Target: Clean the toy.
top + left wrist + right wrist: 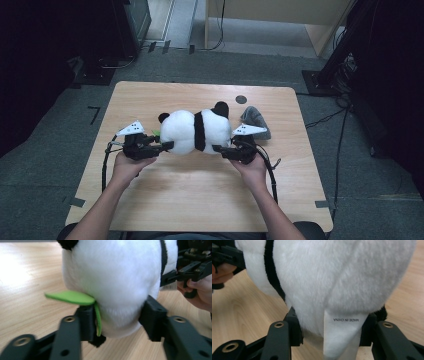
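Left gripper (116, 322): my jaws pinch the panda (192, 131) at nine o'clock.
Right gripper (330, 331): clamped at three o'clock.
Risk: plush slips free, since fur compresses.

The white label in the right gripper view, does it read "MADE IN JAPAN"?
No, the white label hanging from the panda plush between the right gripper jaws reads "MADE IN CHINA", printed upside down.

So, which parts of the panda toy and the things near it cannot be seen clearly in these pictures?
- Panda toy: its face is turned away in the high view.
- Grey object: in the high view, partly behind the right gripper; too small to identify.
- Label: bottom edge of the right gripper view cuts it off.
- Green leaf: its lower part is pressed behind a finger of the left gripper.
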The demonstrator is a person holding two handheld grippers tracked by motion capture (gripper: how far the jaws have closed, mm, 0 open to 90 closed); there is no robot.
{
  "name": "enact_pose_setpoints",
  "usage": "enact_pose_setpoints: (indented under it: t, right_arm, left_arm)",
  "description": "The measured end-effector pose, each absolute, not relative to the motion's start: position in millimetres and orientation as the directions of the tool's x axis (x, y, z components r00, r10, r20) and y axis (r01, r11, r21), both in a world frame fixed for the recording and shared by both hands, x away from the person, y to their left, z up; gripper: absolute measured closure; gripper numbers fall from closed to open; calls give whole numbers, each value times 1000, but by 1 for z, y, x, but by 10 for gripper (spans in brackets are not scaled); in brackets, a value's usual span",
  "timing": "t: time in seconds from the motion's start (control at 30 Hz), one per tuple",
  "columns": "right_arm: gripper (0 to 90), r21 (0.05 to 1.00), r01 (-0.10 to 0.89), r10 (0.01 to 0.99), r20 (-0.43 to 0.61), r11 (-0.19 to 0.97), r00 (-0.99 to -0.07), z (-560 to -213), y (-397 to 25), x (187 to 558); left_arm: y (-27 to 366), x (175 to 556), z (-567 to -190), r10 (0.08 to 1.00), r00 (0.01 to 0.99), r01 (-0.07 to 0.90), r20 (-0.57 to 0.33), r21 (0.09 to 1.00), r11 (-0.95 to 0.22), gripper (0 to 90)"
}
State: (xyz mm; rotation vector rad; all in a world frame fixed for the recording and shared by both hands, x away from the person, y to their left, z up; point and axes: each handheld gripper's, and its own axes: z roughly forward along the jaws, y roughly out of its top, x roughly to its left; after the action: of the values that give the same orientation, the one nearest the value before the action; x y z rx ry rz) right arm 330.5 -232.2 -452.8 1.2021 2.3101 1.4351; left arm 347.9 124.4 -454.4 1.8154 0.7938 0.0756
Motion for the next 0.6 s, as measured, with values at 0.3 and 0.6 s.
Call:
enact_pose_setpoints:
  t: [0.3, 0.6]
  right_arm:
    - [537, 764, 618, 711, 328, 188, -622, -448, -235, 331]
    - [529, 732, 656, 707, 366, 183, -605, -450, -238, 332]
  left_arm:
    - [125, 345, -457, 562, 786, 448, -257, 863, -232, 331]
    - [120, 342, -461, 558, 806, 422, -198, 854, -306, 330]
